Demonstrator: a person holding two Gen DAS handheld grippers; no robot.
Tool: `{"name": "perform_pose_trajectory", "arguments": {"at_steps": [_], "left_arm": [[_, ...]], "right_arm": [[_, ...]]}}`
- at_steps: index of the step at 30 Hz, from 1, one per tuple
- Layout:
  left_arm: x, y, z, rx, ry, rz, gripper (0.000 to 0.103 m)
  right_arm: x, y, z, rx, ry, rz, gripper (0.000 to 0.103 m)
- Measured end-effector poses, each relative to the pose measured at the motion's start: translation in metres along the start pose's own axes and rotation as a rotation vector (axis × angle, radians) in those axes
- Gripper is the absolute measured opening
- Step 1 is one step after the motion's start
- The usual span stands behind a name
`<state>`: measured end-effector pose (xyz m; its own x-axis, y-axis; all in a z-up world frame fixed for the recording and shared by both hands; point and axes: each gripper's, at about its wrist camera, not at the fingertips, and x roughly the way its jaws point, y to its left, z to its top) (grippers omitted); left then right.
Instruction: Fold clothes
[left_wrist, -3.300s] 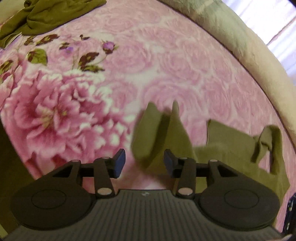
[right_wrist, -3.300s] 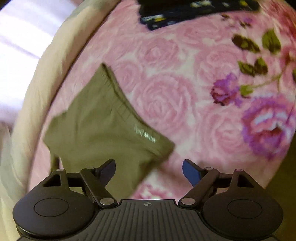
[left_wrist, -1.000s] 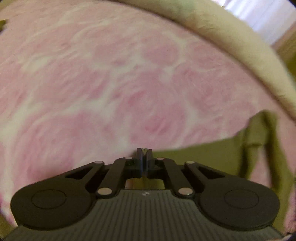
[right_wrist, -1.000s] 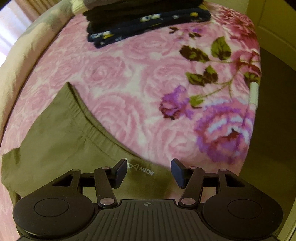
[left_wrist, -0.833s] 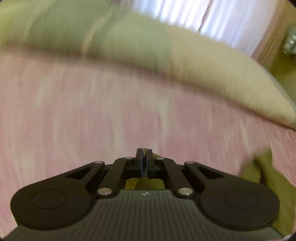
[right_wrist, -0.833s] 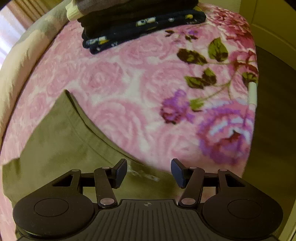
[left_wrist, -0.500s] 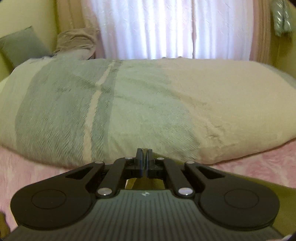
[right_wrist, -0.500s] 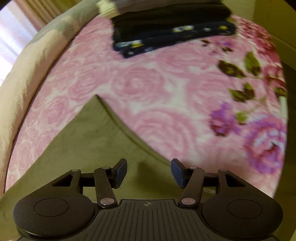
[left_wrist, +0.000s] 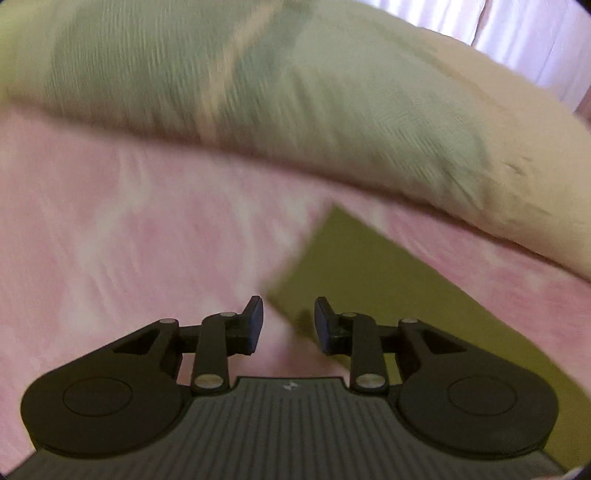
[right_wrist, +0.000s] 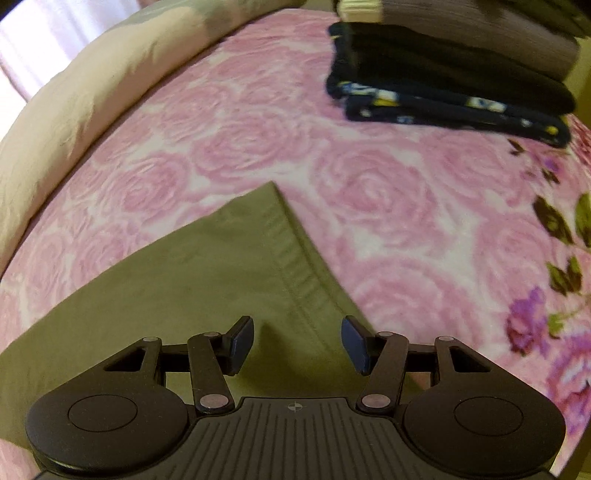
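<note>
The left gripper (left_wrist: 288, 325) was opening, its pads clear of the olive garment (left_wrist: 373, 284), whose corner lay just ahead of them on the pink floral blanket (left_wrist: 110, 240). The right gripper (right_wrist: 297, 343) hovered with jaws apart over that garment's hemmed edge, nothing gripped. Farther right sat a stack of folded dark clothes (right_wrist: 443, 81).

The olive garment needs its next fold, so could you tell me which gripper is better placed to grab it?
Right, probably. The right gripper is open directly over the garment near its hem; the left gripper, jaws opening, sits at its corner.
</note>
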<state>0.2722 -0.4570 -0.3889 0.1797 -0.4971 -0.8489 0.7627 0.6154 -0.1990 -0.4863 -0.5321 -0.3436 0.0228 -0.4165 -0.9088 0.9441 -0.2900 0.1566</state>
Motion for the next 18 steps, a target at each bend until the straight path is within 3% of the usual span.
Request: {"name": "perform_pose_trajectory", "arguments": {"at_steps": [3,6,9,11,14,18], "left_arm": [[0.005,-0.016,-0.026,0.035,0.022,-0.103,0.025],[0.011,-0.034,-0.033,0.153,-0.014,0.015,0.028],[0.001,-0.026,-0.036,0.170,-0.055,0.164,0.031],[-0.017,-0.004,-0.042,0.115,-0.047,0.237,0.029],[-0.060,0.040,-0.063,0.037,-0.029,0.274,0.029],[-0.137,0.108,-0.123,-0.058,0.013,0.321,0.031]], "right_arm": [[0.009,0.005,-0.005,-0.012,0.018,0.011,0.056],[0.012,0.006,-0.009,-0.048,0.015,-0.019,0.056],[0.008,-0.003,-0.010,-0.100,-0.008,-0.129,0.056],[-0.001,-0.021,-0.008,-0.059,-0.004,-0.135,0.056],[-0.017,-0.050,-0.013,0.035,0.008,-0.088,0.056],[-0.032,-0.066,-0.029,0.033,0.049,-0.077,0.056]]}}
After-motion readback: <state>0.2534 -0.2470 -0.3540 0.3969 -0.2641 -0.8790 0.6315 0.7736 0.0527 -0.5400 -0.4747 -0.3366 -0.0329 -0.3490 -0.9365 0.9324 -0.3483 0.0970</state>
